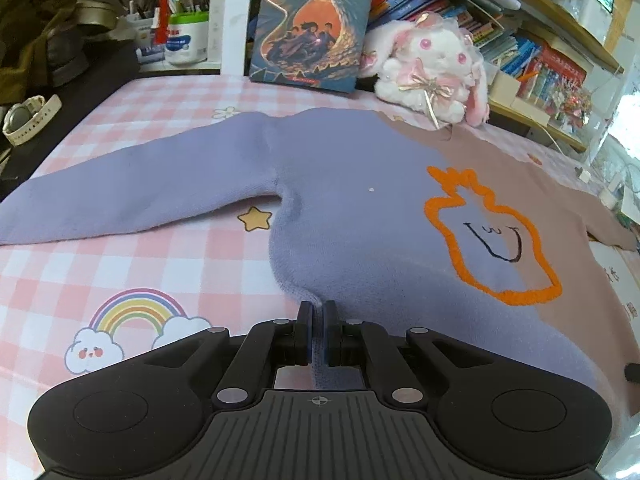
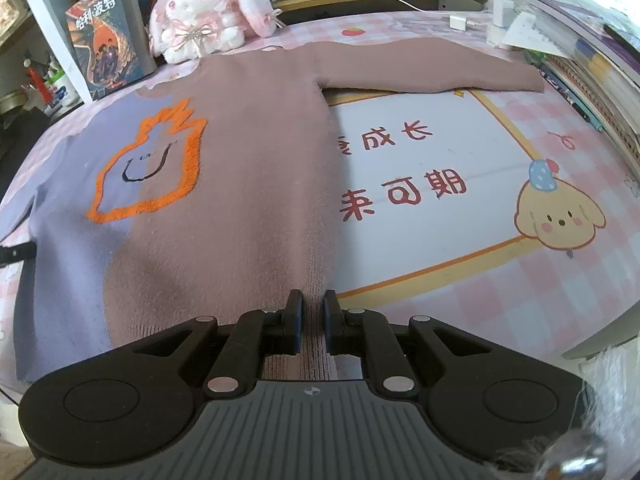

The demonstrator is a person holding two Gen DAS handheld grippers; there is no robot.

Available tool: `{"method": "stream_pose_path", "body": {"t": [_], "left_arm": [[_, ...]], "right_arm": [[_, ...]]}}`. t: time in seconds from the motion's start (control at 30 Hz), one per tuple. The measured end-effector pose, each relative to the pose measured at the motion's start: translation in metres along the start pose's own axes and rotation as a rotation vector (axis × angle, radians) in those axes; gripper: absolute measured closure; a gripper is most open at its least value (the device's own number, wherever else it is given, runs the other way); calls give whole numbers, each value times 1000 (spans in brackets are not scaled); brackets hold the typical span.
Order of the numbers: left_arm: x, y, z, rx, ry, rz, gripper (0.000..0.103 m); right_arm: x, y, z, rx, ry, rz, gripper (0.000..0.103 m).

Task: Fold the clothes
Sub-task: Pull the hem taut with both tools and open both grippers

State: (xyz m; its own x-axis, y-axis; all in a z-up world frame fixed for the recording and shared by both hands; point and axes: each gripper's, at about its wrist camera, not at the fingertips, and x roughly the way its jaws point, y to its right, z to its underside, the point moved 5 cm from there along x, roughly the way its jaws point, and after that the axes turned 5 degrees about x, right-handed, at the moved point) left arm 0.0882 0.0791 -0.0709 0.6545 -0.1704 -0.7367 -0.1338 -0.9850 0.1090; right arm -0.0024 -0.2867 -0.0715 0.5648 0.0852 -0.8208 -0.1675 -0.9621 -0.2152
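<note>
A small two-colour sweater (image 1: pixel 360 208) lies flat on the pink checked mat (image 1: pixel 160 264), lilac on one half and dusty pink on the other (image 2: pixel 248 168), with an orange flame figure (image 1: pixel 488 240) on the chest. Both sleeves are spread out sideways, the lilac sleeve (image 1: pixel 132 196) to the left and the pink sleeve (image 2: pixel 432 68) to the right. My left gripper (image 1: pixel 319 312) is shut on the lilac corner of the hem nearest me. My right gripper (image 2: pixel 313 304) is shut on the pink hem corner, with ribbed knit showing between the pads.
A plush rabbit (image 1: pixel 436 68) and an upright book (image 1: pixel 312 24) stand just beyond the sweater's collar. Bookshelves (image 1: pixel 540 52) run behind them. A wristwatch (image 1: pixel 28 118) lies at the left edge. Stacked books and pens (image 2: pixel 592 76) line the mat's right side, near a white charger (image 2: pixel 460 22).
</note>
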Motion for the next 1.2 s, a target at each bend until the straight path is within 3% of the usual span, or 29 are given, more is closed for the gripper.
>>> {"method": "stream_pose_path", "body": {"t": [0.13,0.23,0.27,0.33,0.47,0.53,0.57,0.7,0.8,0.87,1.03,1.2], "left_arm": [[-11,-3,5,-11,6,1,94],[-23,-3,14,-27,4,10,80],[-25,-3,19,-31,-1,5,73],[-29,0,28,-37,-14,3,68],[-34,5,38,-59,-9,23,70],[-34,6,39,-83,-23,34,95],[-34,7,38,-95,-27,43,99],[-53,16,23,-66,43,125,100],[-53,13,18,-34,50,84,100],[-42,7,24,-29,0,49,100],[-34,4,40,-39,-23,33,99],[-39,5,44,-32,-14,-16,87]], "right_arm": [[0,-2,1,-10,5,8,91],[-2,2,1,6,14,24,80],[-3,4,2,14,20,29,78],[-5,8,1,36,27,28,78],[-3,6,3,28,27,34,79],[-2,3,3,13,27,31,86],[-2,2,3,11,28,27,90],[0,0,3,-1,41,37,91],[0,-1,3,-4,47,44,91],[-1,-1,4,-2,52,48,91],[-2,-2,6,-8,60,54,91],[-2,-1,7,-8,64,46,89]]}}
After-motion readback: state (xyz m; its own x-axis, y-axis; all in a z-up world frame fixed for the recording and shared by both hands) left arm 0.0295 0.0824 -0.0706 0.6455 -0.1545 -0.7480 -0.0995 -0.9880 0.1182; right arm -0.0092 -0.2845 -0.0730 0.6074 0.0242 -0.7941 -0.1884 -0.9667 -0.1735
